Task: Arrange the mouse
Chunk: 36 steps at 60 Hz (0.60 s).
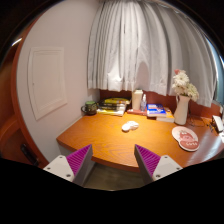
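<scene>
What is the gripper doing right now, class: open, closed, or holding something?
Gripper: open, holding nothing; the small white computer mouse lies on the wooden desk, well beyond the fingers.

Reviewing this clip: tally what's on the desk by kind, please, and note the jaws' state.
Mouse: 1
Mug: 1
Vase of flowers: 1
Plate: 1
Book stack: 1
Total: 5
The gripper has open jaws, short of the desk.
</scene>
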Tool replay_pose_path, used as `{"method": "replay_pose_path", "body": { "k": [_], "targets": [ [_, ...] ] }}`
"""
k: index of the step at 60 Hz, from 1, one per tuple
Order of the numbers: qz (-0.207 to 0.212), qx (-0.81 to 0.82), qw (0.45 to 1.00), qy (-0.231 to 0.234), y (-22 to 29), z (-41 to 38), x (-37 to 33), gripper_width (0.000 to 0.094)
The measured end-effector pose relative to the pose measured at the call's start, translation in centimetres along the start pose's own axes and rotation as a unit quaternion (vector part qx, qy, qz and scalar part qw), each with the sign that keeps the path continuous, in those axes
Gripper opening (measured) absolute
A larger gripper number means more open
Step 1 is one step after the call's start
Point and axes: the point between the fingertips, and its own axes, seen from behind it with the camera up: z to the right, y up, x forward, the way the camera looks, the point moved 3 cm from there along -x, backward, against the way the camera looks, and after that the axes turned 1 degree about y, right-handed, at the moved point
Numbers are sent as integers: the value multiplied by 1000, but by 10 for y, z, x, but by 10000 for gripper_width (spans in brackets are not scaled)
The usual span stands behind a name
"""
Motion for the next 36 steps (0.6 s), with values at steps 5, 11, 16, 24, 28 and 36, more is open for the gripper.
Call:
{"method": "replay_pose_path", "body": {
  "k": [5, 11, 16, 24, 28, 36],
  "targets": [
    [-32, 11, 999, -22, -19, 23, 19, 850],
    [-51, 34, 997, -53, -40, 51, 49, 840],
    [-61, 52, 994, -72, -50, 67, 78, 829],
    [-79, 70, 991, -82, -53, 75, 137, 828],
    [-83, 80, 990, -82, -48, 76, 171, 828],
    [-94, 82, 988, -93, -38, 84, 233, 830]
  ]
}}
